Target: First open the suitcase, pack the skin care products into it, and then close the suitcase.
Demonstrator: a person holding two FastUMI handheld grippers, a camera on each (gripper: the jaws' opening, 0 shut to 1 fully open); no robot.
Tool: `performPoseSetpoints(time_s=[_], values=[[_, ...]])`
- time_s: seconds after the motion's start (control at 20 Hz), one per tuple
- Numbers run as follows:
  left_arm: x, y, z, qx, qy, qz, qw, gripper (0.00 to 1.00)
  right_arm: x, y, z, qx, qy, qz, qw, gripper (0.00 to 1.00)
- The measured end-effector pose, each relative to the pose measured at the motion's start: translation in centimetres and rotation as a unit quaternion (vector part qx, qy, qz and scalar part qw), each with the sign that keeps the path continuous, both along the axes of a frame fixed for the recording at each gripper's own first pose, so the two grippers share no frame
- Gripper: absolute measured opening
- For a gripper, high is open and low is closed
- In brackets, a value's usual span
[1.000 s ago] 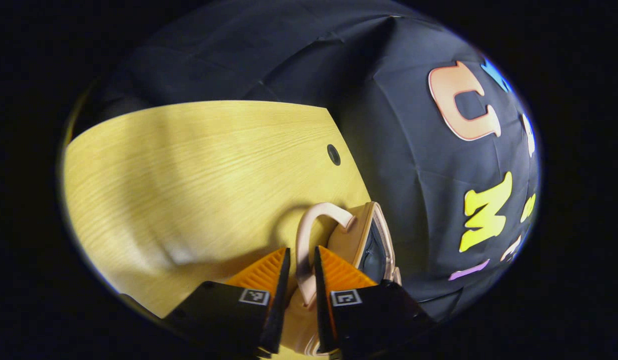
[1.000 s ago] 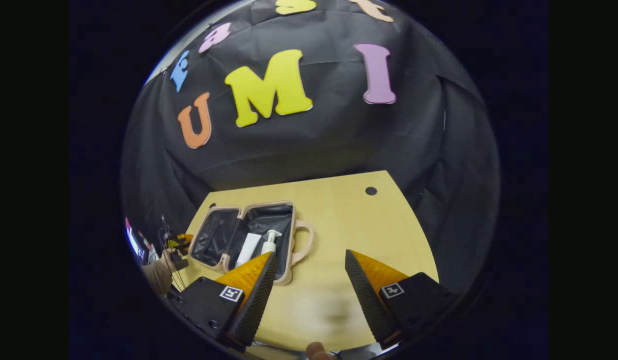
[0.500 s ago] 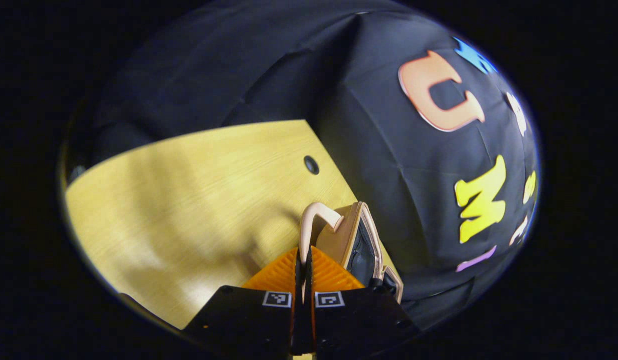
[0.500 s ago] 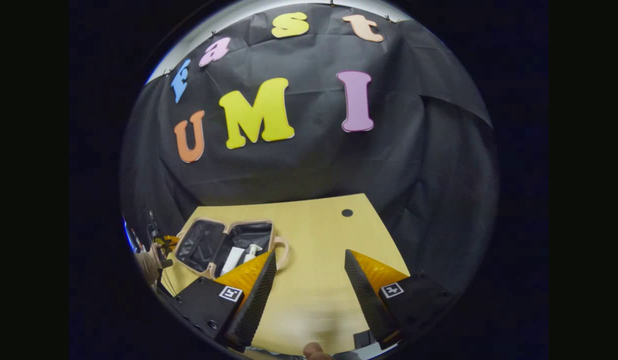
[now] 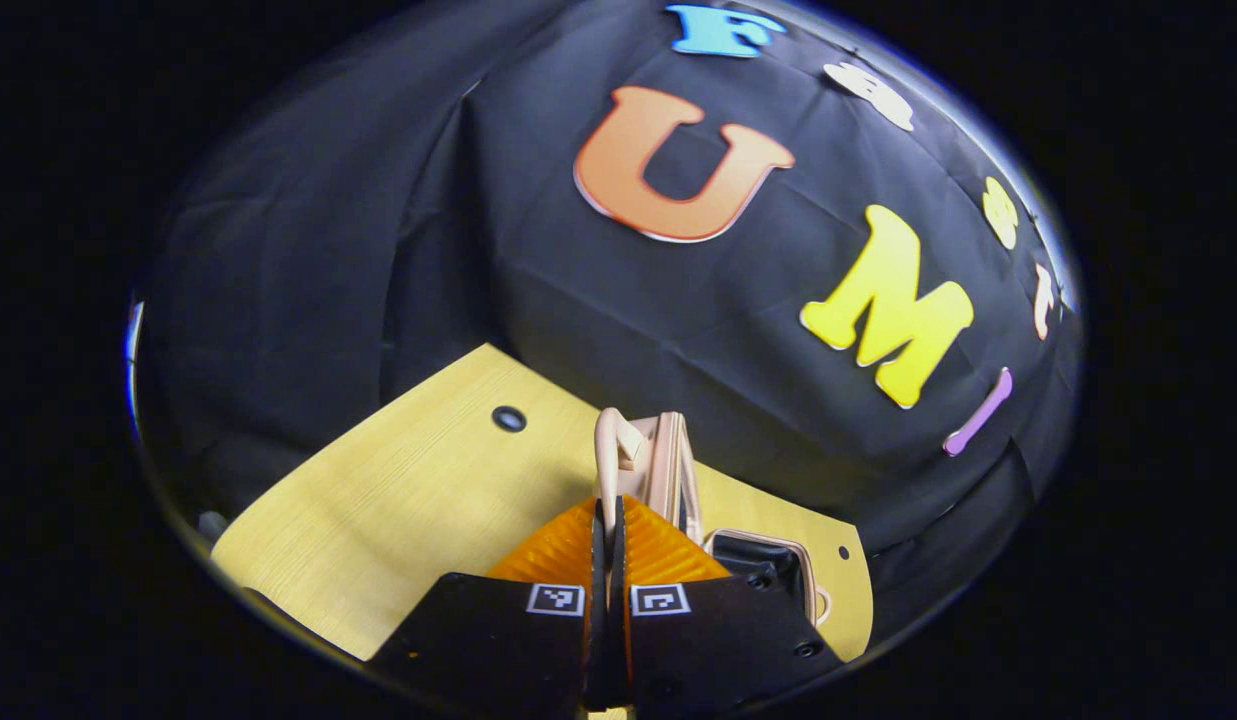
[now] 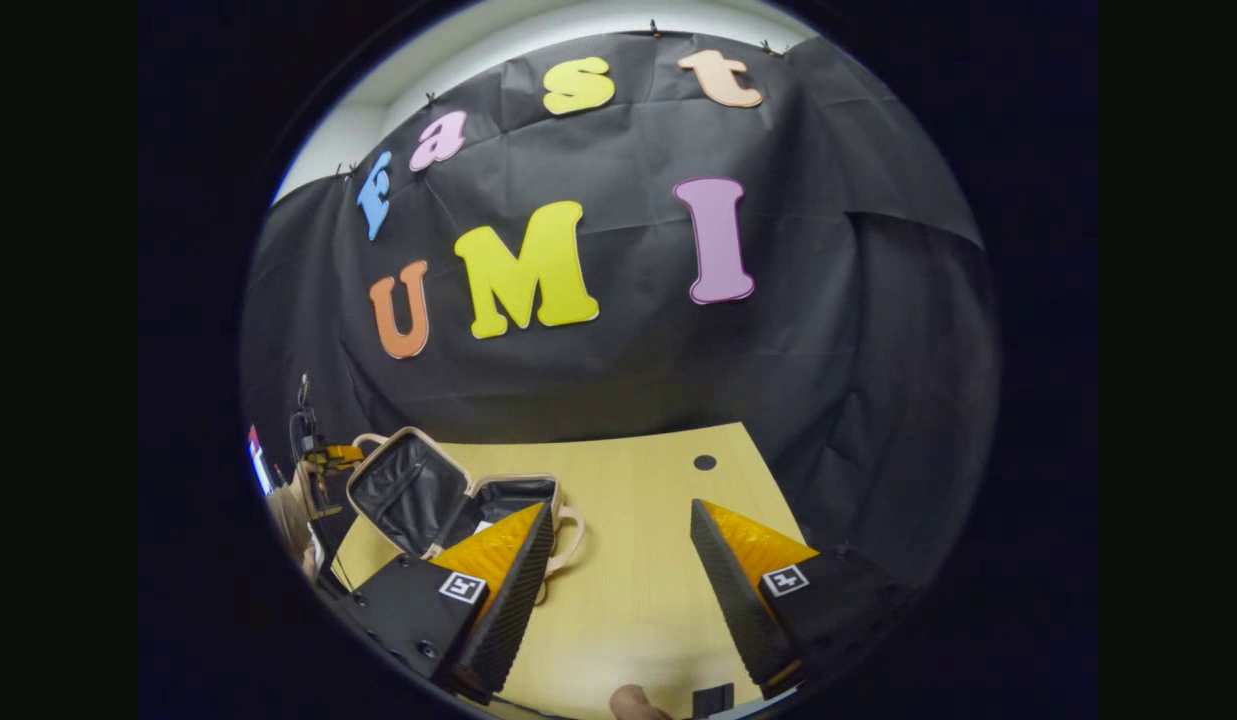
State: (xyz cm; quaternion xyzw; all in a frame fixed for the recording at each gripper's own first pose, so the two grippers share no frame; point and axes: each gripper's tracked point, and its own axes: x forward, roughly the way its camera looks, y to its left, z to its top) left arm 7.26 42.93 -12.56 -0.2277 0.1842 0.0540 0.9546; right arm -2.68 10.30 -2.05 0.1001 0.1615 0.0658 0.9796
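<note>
Wooden table — my left gripper pinches the handle, tipping the suitcase lid shut; my right gripper spread, idle.

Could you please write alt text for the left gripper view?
The left gripper has its jaws shut on the handle of the suitcase lid, which stands raised above the wooden table.

The left gripper has clamped the lid handle and swung the suitcase lid up from flat.
</note>
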Motion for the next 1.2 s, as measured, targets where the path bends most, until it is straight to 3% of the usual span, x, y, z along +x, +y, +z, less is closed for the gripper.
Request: performPoseSetpoints(time_s=[0.1, 0.3, 0.4, 0.5, 0.55, 0.6, 0.75, 1.0, 1.2], values=[[0.0, -2.6, 2.1, 0.046, -0.01, -0.016, 0.999, 0.03, -0.1, -1.2, 0.5, 0.001, -0.008, -0.003, 1.0, 0.77], [-0.2, -9.1, 4.9, 0.126, -0.018, -0.043, 0.991, 0.03, 0.0, -3.8, 2.6, -0.032, -0.054, -0.016, 0.998, 0.81], [-0.2, -12.6, 5.8, 0.148, -0.021, -0.056, 0.987, 0.03, 0.0, -6.3, 3.8, -0.076, -0.084, -0.043, 0.993, 0.81], [-0.2, -16.0, 6.1, 0.157, -0.025, -0.065, 0.985, 0.03, 0.1, -7.6, 4.6, -0.102, -0.107, -0.054, 0.988, 0.81], [-0.2, -17.5, 6.0, 0.159, -0.024, -0.066, 0.985, 0.03, 0.0, -7.8, 4.5, -0.102, -0.11, -0.048, 0.988, 0.77], [-0.2, -19.0, 5.9, 0.16, -0.023, -0.067, 0.984, 0.03, 0.0, -8.0, 4.2, -0.1, -0.109, -0.045, 0.988, 0.81], [-0.2, -23.9, 5.2, 0.157, -0.023, -0.082, 0.984, 0.03, 0.3, -9.3, 4.0, -0.096, -0.109, -0.042, 0.988, 0.8], [0.3, -32.3, 1.0, 0.184, -0.003, -0.145, 0.972, 0.04, 0.2, -11.5, 3.1, -0.12, -0.119, -0.033, 0.985, 0.8], [0.0, -36.2, -2.7, 0.172, 0.03, -0.153, 0.973, 0.04, -0.2, -13.2, 1.3, -0.12, -0.109, -0.017, 0.987, 0.8]])
